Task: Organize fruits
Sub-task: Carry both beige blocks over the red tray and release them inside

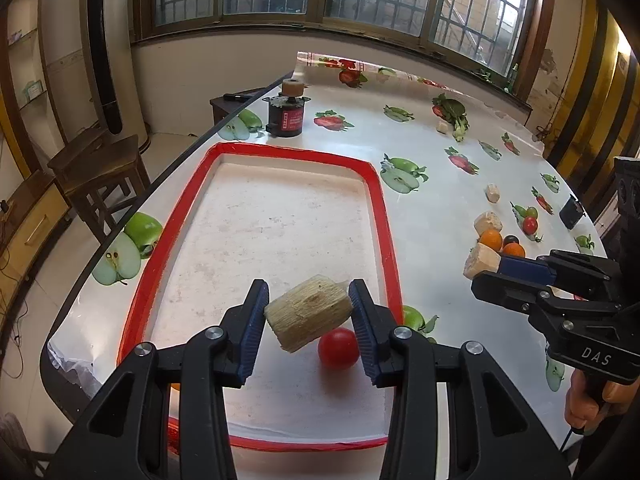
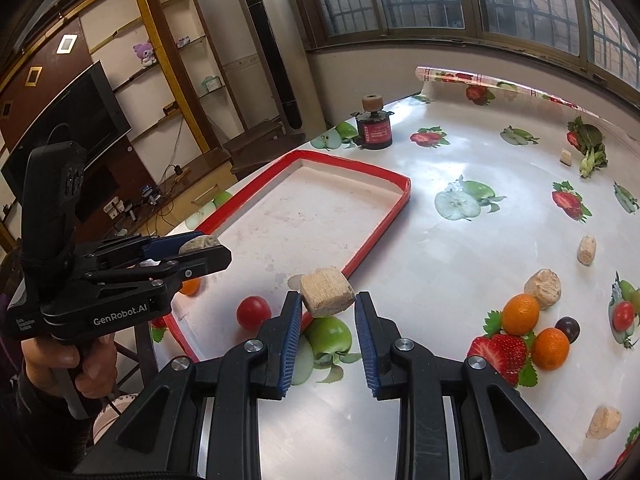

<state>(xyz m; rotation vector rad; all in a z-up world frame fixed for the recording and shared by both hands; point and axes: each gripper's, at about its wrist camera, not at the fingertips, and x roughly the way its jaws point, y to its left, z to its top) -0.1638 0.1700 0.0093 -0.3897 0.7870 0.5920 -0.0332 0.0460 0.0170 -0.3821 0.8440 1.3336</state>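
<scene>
My left gripper (image 1: 308, 312) is shut on a pale corn-cob chunk (image 1: 310, 312) and holds it above the near end of the red-rimmed white tray (image 1: 384, 216). A red tomato (image 1: 338, 348) lies in the tray just below it. My right gripper (image 2: 328, 310) is shut on another beige chunk (image 2: 327, 290) over the table beside the tray's rim (image 2: 376, 236). In the right wrist view the left gripper (image 2: 200, 250) shows with its chunk (image 2: 199, 243), and an orange (image 2: 190, 286) lies in the tray under it. The tomato (image 2: 253, 311) lies in the tray.
On the fruit-print tablecloth to the right lie two oranges (image 2: 520, 314), a dark plum (image 2: 567, 329), several beige chunks (image 2: 543, 288), a small red tomato (image 2: 623, 315) and a green vegetable (image 2: 590, 148). A dark jar (image 2: 374, 128) stands beyond the tray.
</scene>
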